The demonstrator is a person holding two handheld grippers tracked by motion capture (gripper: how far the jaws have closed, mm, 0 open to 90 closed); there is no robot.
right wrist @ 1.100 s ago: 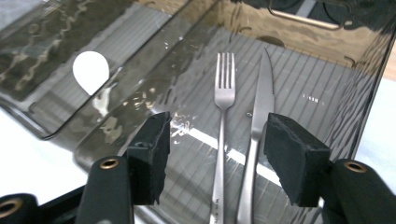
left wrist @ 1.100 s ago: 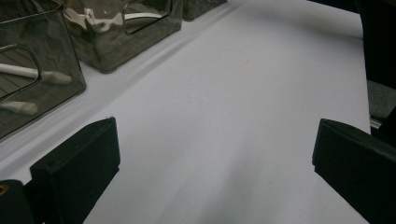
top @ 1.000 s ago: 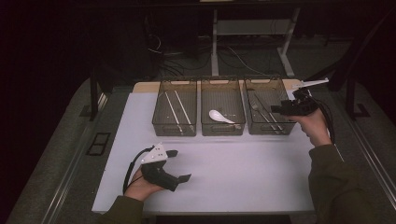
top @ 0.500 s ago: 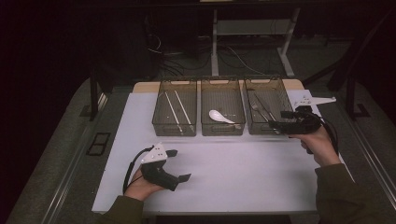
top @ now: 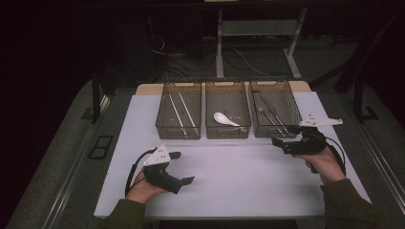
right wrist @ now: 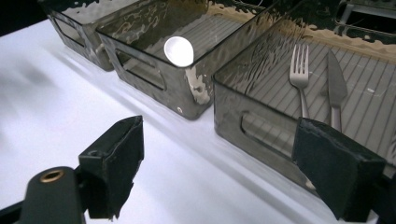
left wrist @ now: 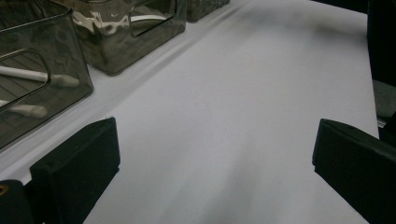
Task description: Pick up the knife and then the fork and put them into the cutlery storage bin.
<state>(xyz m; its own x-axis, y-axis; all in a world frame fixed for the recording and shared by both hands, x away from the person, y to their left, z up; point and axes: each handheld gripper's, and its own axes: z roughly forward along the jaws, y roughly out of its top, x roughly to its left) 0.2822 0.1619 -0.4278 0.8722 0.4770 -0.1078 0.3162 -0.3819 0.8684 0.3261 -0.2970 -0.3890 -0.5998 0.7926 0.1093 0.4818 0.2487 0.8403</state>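
Since the earlier frame, the right gripper (top: 279,141) has drawn back from above the right-hand bin (top: 292,125) to a spot just in front of it, low over the white table sheet (top: 239,167); its jaws have just been opening and now stand wide, with nothing between them. Inside that right-hand bin lie one fork (right wrist: 299,74) and one knife (right wrist: 336,86), side by side on the ribbed floor, prongs and blade pointing away from the gripper. Three smoky transparent bins stand in a row along the far edge of the sheet. The middle bin (top: 228,132) holds one white spoon (top: 224,119); the left-hand bin (top: 177,133) holds two pale chopsticks (top: 180,113), lying roughly parallel. The left gripper (top: 184,168) has kept its place at the near left of the sheet, held in the person's left hand (top: 143,188), well apart from the bins; its jaws are likewise wide apart over bare sheet and hold nothing. Two grippers, three bins and five utensils are thus counted.
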